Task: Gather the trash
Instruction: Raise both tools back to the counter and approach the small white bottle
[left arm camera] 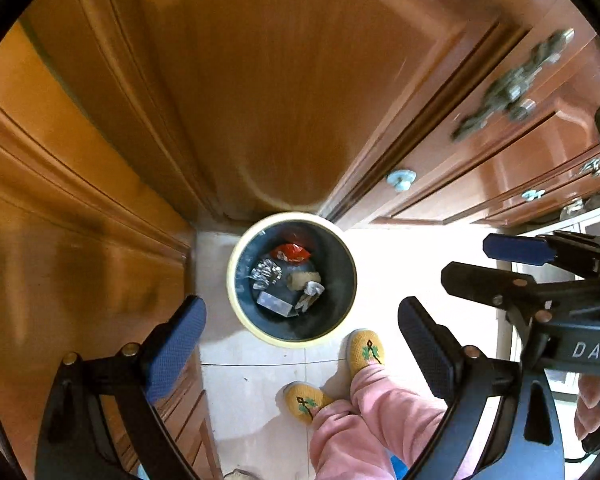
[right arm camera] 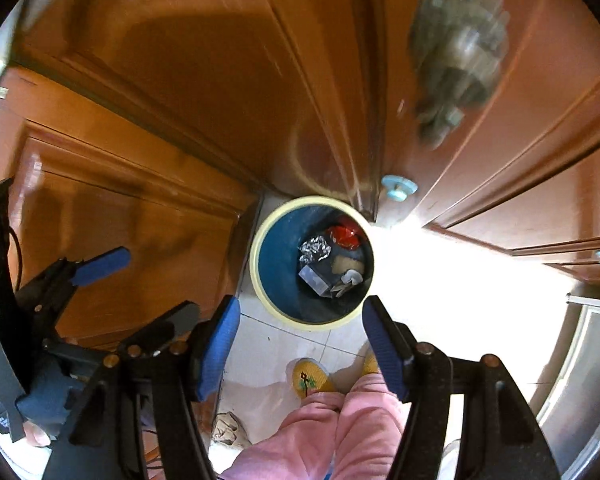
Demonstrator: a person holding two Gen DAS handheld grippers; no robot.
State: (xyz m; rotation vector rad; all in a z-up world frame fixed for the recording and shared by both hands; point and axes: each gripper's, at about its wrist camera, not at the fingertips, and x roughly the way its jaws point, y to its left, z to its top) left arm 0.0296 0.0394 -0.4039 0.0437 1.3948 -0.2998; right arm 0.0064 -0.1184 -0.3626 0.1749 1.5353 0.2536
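1. Two grippers hang above the bin [left arm camera: 236, 280], and both are empty. The left gripper [left arm camera: 300, 340] has its fingers wide apart with nothing between them; the right gripper [right arm camera: 300, 344] has its fingers apart in the same way.
2. The bin stands on the floor [left arm camera: 380, 256] in a corner, close to the wooden cabinet doors [left arm camera: 260, 100]. It is blue inside with a pale rim.
3. The trash lies at the bottom of the bin: a red wrapper [left arm camera: 293, 254], crumpled foil [left arm camera: 266, 274], a brown piece [left arm camera: 302, 279], a white scrap [left arm camera: 312, 292] and a clear box [left arm camera: 274, 303]. They touch each other in one small heap.
4. One more crumpled paper [right arm camera: 227, 430] lies on the floor near the person's slippers [left arm camera: 367, 351], outside the bin. I judge that this is the piece left to collect, so the task is nearly finished.
5. To do this step well, I would lower one gripper only, with its fingers open on both sides of the paper, and close them gently, because such paper crushes and slips easily.
6. The other gripper should keep away, as the two are near each other and could knock together.
7. Release should come only when the fingers are over the middle of the bin, not over the rim. The slippers are just beside the bin, so there is little room to move.
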